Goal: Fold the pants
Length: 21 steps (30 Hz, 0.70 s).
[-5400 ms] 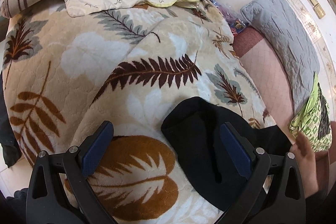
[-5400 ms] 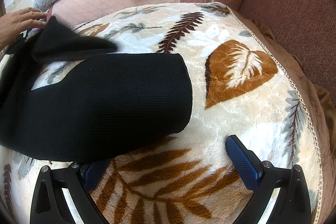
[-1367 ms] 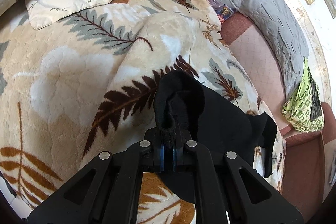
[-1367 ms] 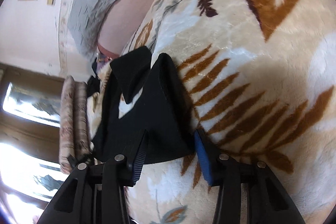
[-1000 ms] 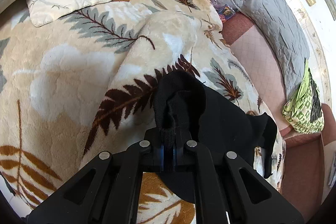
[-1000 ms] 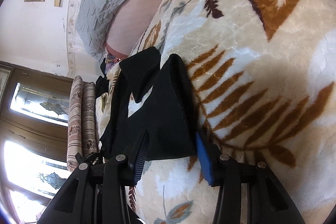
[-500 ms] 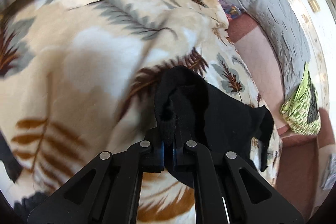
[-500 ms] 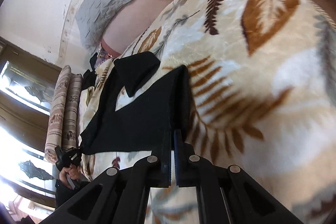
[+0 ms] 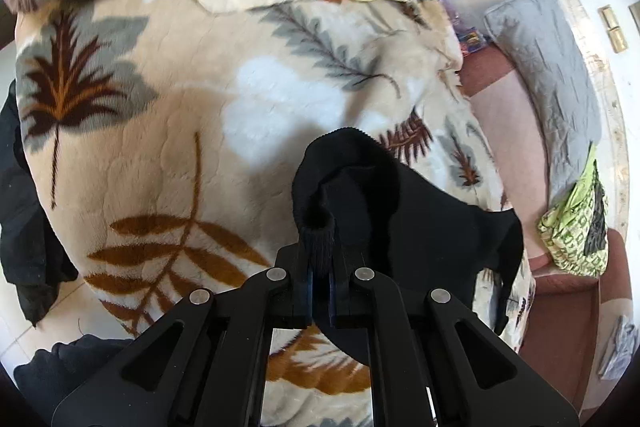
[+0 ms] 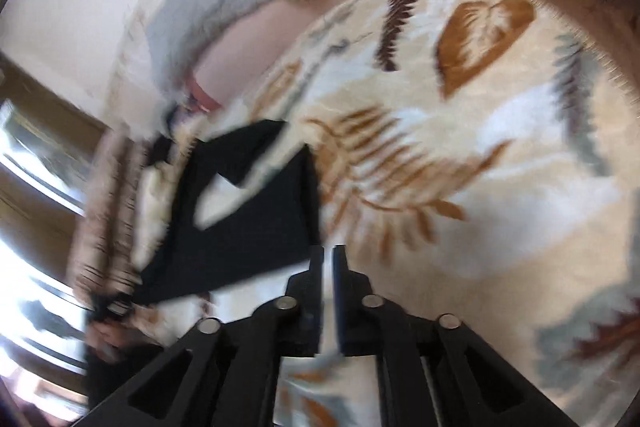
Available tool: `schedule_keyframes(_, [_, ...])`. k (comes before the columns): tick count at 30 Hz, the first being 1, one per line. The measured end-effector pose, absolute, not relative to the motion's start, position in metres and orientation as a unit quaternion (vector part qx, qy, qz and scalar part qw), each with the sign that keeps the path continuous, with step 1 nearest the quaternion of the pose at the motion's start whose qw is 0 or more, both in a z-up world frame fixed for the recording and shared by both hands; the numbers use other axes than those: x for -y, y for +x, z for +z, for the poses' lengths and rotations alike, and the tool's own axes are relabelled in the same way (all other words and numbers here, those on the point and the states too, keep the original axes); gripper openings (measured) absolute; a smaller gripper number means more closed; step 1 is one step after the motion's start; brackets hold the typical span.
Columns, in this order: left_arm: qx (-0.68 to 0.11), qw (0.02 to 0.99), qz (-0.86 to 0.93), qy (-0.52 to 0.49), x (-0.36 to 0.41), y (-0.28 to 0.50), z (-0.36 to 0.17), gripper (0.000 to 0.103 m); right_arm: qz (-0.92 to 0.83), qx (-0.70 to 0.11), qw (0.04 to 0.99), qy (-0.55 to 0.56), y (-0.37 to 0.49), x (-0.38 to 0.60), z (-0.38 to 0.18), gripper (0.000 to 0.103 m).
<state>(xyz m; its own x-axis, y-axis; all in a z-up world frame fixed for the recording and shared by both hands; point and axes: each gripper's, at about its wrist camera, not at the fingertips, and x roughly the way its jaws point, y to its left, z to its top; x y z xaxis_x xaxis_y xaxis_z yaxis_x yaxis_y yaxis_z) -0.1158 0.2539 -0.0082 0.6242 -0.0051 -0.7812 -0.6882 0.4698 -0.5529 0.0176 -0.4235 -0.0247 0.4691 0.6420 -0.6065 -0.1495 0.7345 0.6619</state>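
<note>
Pinching pants (image 9: 360, 203), left gripper (image 9: 319, 291); right view blurred.

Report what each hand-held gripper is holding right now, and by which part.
Left hand-held gripper is shut on the black pants, pinching a ribbed hem. Right hand-held gripper: its jaws have just been opening, a bare gap between them, the pants beside them.

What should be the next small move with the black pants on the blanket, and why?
Probably the right tongs should close on the pants' edge again. The left tongs are shut on a bunched hem of the black pants, but the right tongs have just opened slightly, with no cloth seen in the narrow gap. The pants lie just beside them on the blanket; blur hides finer detail.
</note>
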Motion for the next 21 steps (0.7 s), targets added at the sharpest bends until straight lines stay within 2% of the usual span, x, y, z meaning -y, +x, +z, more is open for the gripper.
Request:
schedule_keyframes(2, [-0.37, 0.778, 0.222, -0.457, -0.253, -0.115, -0.006, 0.003, 0.255, -0.472, 0.792, 0.292, 0.028, 0.416, -0.034, 0.074])
schedule_keyframes(3, [-0.371, 0.778, 0.221, -0.457, -0.254, -0.115, -0.007, 0.003, 0.251, -0.482, 0.787, 0.292, 0.032, 0.411, -0.039, 0.08])
schedule_keyframes(12, [-0.368, 0.778, 0.216, -0.462, -0.254, -0.117, -0.009, 0.003, 0.27, -0.509, 0.738, 0.352, 0.065, 0.39, -0.058, 0.078])
schedule_keyframes(16, [-0.369, 0.776, 0.216, -0.463, -0.255, -0.116, -0.009, 0.003, 0.31, -0.534, 0.711, 0.336, 0.073, 0.361, -0.065, 0.054])
schedule_keyframes(18, [-0.369, 0.776, 0.216, -0.463, -0.256, -0.116, -0.009, 0.003, 0.305, -0.541, 0.712, 0.328, 0.075, 0.352, -0.068, 0.046])
schedule_keyframes(19, [-0.369, 0.776, 0.217, -0.462, -0.256, -0.116, -0.009, 0.003, 0.303, -0.541, 0.712, 0.33, 0.075, 0.351, -0.069, 0.038])
schedule_keyframes(21, [-0.37, 0.776, 0.219, -0.461, -0.255, -0.116, -0.009, 0.003, 0.292, -0.536, 0.715, 0.34, 0.075, 0.354, -0.069, 0.032])
